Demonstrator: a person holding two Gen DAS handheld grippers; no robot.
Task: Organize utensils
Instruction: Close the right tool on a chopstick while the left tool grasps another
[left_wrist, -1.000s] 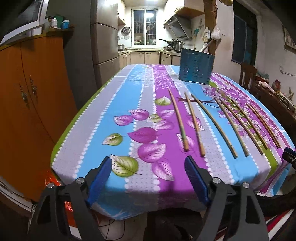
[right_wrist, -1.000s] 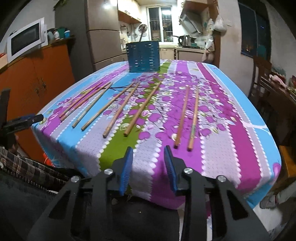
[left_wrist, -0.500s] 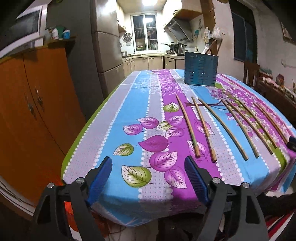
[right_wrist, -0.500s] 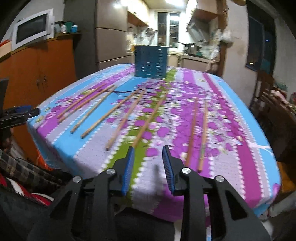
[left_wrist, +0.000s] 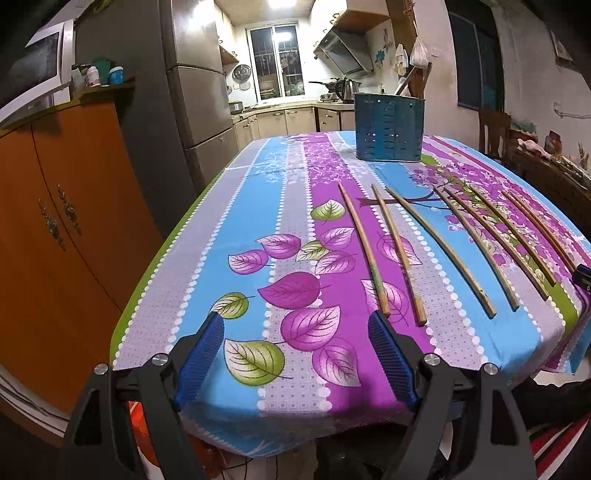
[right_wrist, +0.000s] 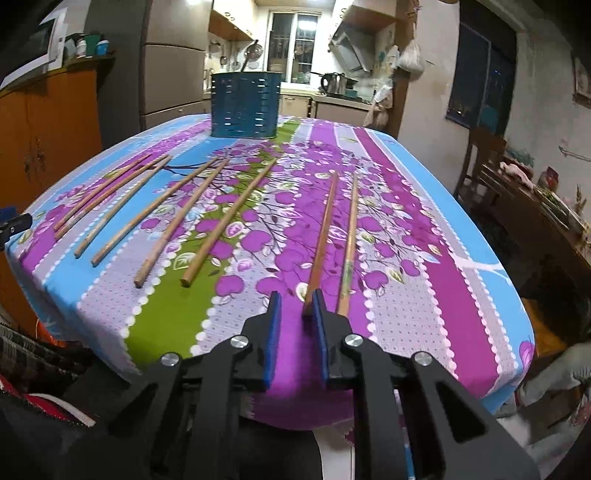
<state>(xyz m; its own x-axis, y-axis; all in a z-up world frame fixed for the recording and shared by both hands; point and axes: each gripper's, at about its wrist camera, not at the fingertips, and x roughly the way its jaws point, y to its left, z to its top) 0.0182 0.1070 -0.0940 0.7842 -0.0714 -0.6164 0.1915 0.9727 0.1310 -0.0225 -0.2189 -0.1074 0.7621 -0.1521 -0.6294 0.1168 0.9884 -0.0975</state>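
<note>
Closing in on the near end of a reddish chopstick (right_wrist: 322, 236), the right gripper (right_wrist: 297, 302) is held low at the table (right_wrist: 424, 325) edge, jaws partly spread with nothing pinched; the stick's butt sits just inside the right pad, so a grasp looks imminent but not made. Its paler mate (right_wrist: 350, 236) lies just beside, at 3 o'clock of it. Six more chopsticks (right_wrist: 173, 218) are fanned out toward 10 o'clock, butts pointing at the near edge, presumably laid that way for easy end-on pickup. The blue holder (right_wrist: 244, 105) stands upright at 12 o'clock, far end of the table, well apart from all sticks; judged as the drop target. The left gripper (left_wrist: 295, 325) is parked over the near corner, jaws spread wide, empty, two chopsticks (left_wrist: 384, 254) near its right pad at 1 o'clock.
</note>
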